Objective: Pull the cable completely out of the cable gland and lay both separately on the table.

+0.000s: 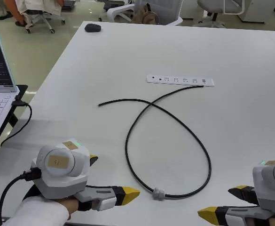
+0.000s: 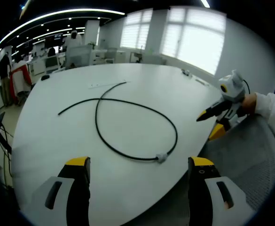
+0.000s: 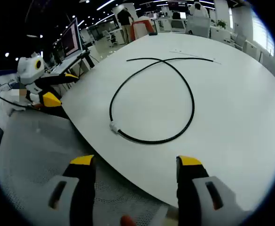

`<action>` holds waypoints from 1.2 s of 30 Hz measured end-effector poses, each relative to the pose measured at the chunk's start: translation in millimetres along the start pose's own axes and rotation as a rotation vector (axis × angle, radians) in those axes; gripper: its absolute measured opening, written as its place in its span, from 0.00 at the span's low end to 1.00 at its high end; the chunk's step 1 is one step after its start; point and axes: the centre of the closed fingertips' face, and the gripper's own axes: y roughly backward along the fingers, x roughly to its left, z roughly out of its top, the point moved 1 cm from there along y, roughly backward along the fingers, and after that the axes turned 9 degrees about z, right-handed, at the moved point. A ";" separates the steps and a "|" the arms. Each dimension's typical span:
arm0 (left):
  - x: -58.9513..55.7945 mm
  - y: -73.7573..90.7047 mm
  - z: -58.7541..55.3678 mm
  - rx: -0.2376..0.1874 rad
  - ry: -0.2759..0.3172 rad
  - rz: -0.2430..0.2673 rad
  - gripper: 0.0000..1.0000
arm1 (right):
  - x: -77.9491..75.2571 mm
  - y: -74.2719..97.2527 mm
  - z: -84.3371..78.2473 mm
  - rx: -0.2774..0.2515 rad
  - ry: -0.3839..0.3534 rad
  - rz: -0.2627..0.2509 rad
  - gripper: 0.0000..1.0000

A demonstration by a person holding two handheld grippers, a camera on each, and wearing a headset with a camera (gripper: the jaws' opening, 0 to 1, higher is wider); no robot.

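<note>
Black cable (image 1: 151, 104), threaded through the grey cable gland (image 1: 159, 193), lies in a crossed loop on the white tabletop (image 1: 231, 122).

Head view: the gland lies near the tabletop's near edge, between the left gripper (image 1: 113, 176) and the right gripper (image 1: 222, 202), both spread and empty. Left gripper view: jaws wide apart, gland (image 2: 161, 157) ahead, untouched. Right gripper view: jaws wide apart, gland (image 3: 113, 126) ahead by the edge.

White sleeve (image 1: 39, 212), grey tongs (image 1: 115, 175), yellow tips (image 1: 130, 193)
</note>
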 end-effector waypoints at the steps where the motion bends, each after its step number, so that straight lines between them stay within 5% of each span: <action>1: -0.1 0.0 -0.4 0.002 0.000 -0.001 0.84 | 0.0 0.1 -0.2 0.001 -0.002 0.000 0.71; 36: -0.3 0.3 -2.1 0.014 -0.025 0.003 0.80 | 3.5 -2.3 0.0 0.009 0.010 0.013 0.70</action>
